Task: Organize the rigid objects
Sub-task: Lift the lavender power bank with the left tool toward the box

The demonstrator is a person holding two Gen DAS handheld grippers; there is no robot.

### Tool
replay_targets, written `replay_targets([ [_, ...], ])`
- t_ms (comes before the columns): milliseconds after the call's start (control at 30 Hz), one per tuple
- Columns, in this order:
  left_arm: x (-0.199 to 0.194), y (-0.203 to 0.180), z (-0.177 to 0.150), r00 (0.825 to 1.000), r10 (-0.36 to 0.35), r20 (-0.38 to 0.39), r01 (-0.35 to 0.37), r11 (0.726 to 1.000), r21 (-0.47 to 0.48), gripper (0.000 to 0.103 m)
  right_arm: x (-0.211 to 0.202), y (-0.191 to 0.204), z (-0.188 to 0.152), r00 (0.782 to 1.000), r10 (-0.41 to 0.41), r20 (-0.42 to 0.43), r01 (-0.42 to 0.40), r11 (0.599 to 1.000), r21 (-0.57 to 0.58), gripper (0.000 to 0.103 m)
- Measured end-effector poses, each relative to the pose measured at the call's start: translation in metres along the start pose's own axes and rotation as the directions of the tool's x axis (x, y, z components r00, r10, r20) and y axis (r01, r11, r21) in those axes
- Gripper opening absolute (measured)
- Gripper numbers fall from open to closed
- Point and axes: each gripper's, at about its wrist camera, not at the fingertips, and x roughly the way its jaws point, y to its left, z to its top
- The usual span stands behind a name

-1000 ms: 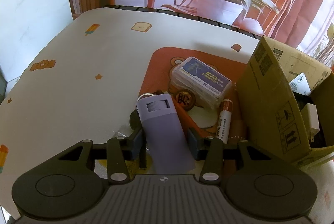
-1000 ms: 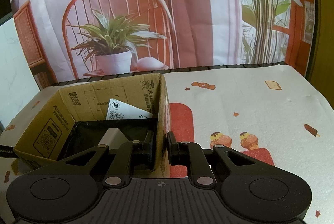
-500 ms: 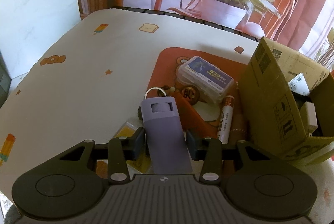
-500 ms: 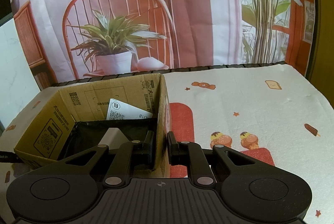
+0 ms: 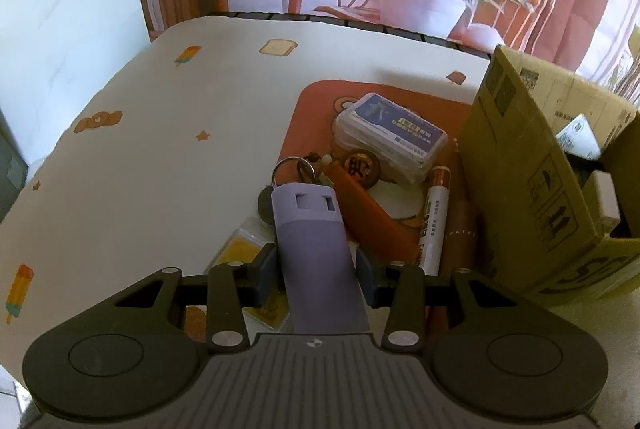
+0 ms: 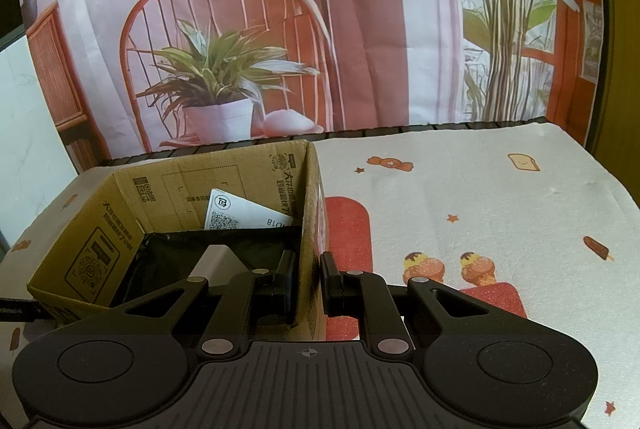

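Now | cardboard box: paper slip inside | right claw clamped on wall | left claw grips lilac case

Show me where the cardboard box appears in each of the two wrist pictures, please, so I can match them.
Left wrist view: the cardboard box stands at the right edge, open, just right of the white marker.
Right wrist view: the same cardboard box fills the lower left; the right gripper is clamped on its right wall.
Shared landmark: the white QR-code slip inside it.
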Motion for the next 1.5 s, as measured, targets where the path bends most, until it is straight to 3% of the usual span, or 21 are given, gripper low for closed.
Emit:
replay_targets([
  [300,-0.002,0.000,-0.002,1.000,0.018,0.021,-0.018,1.000,0.023,0.043,0.000,0.000,0.000,1.000,0.000,0.000,0.000,1.000,0.001,0.013],
  [767,-0.043,0.004,0.012,0.987,-0.014,0.160,0.017,1.000,-0.021,0.042,0.000,0.000,0.000,1.000,0.001,0.000,-0.001,1.000,0.002,0.014],
  [1000,-0.063,-0.002,0.026,0.976,-0.062,0.209,0.066,0.998,-0.012,0.042,0.000,-0.001,0.000,1.000,0.001,0.000,-0.001,1.000,0.002,0.014],
  [1200,-0.085,-0.022,0.045,0.957,-0.136,0.258,0.129,0.991,0.045,0.042,0.000,-0.001,0.000,1.000,0.001,-0.001,-0.001,1.000,0.002,0.014],
  [1500,-0.089,-0.072,0.062,0.930,-0.279,0.240,0.246,0.956,0.161,0.042,0.000,-0.001,0.000,1.000,0.002,-0.001,-0.002,1.000,0.003,0.014],
])
